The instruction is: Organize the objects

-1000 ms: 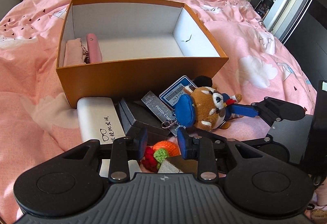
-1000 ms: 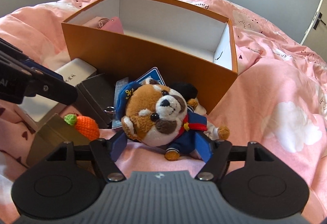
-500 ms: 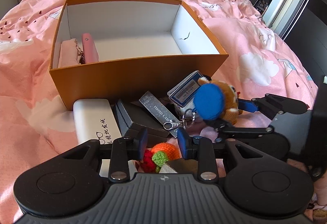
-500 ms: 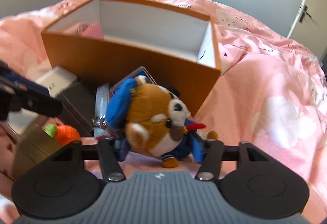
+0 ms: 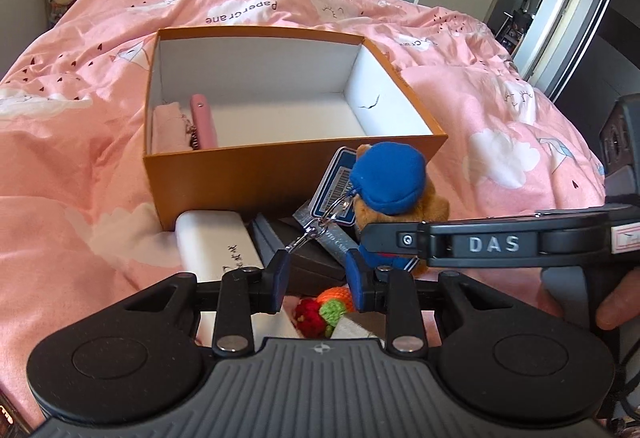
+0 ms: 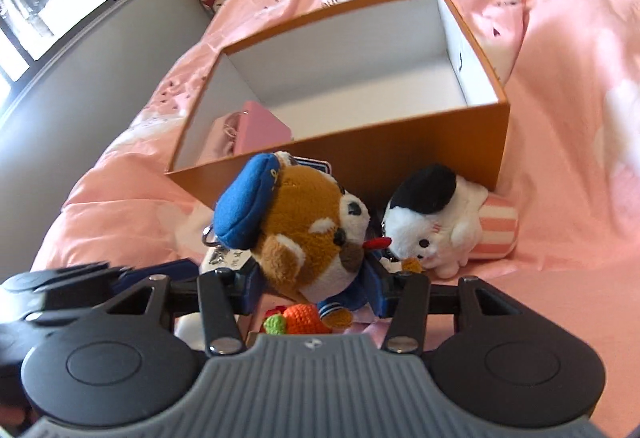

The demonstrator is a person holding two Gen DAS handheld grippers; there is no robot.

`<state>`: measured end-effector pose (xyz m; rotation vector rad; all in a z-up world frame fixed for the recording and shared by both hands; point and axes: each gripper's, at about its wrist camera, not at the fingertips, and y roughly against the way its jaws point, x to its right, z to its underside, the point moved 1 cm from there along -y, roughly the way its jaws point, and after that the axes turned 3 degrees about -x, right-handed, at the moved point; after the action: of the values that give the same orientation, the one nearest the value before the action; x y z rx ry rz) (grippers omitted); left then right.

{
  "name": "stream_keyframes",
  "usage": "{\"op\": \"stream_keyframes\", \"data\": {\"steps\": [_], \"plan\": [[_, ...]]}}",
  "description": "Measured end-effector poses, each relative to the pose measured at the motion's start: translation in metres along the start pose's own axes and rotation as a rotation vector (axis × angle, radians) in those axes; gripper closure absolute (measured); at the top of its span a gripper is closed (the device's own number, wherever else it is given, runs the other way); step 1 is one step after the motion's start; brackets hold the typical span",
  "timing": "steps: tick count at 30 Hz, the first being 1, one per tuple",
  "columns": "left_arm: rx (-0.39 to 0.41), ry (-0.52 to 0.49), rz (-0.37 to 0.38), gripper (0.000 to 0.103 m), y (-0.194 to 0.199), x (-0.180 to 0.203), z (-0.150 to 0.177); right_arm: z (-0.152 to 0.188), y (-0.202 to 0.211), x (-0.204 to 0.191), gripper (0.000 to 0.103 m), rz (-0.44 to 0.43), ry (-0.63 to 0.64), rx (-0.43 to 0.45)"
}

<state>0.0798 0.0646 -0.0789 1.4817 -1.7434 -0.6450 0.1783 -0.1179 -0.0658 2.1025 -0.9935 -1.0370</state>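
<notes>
One plush dog (image 6: 308, 226) is clamped in the right gripper (image 6: 314, 288), raised before the orange box (image 6: 400, 154). Left gripper (image 5: 316, 284) is parted, unladen, above a crochet carrot (image 5: 336, 296). White plush (image 6: 436, 222) lies just beside.

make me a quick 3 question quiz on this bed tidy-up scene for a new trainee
1. True or false: the right gripper holds the dog plush in the blue cap.
2. What already lies inside the orange box?
A. a carrot toy
B. a pink wallet
C. a white case
3. Fill in: the black and white cat plush lies just ___ the box, on the pink bedding.

Key
1. True; its fingers are closed on the plush's blue-clad body.
2. B; the pink wallet stands at the box's left end. The left gripper is open, with the carrot toy below it.
3. Outside, against the front wall.
</notes>
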Motion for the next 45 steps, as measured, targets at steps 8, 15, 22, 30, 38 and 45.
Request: {"op": "stream_keyframes", "data": {"steps": [8,15,22,30,38,45], "plan": [[-0.005,0.002,0.038,0.069,-0.01,0.0,0.002,-0.003,-0.003,0.019,0.042,-0.064,-0.129,0.033],[-0.012,-0.01,0.075,0.069,-0.019,0.009,-0.001,-0.004,0.004,0.021,0.043,-0.076,-0.07,0.042],[-0.025,-0.043,-0.02,0.069,-0.013,0.006,0.001,-0.007,-0.01,0.0,0.039,-0.064,0.07,0.029],[-0.042,-0.02,-0.09,0.069,-0.004,-0.02,0.003,-0.009,-0.012,-0.021,0.032,-0.008,0.235,0.024],[-0.052,0.061,-0.084,0.069,0.004,-0.041,0.005,0.0,-0.038,-0.034,0.049,0.063,0.373,-0.018],[-0.061,-0.024,-0.018,0.069,-0.007,-0.026,-0.001,0.0,0.02,-0.023,0.057,0.199,0.352,0.078]]}}
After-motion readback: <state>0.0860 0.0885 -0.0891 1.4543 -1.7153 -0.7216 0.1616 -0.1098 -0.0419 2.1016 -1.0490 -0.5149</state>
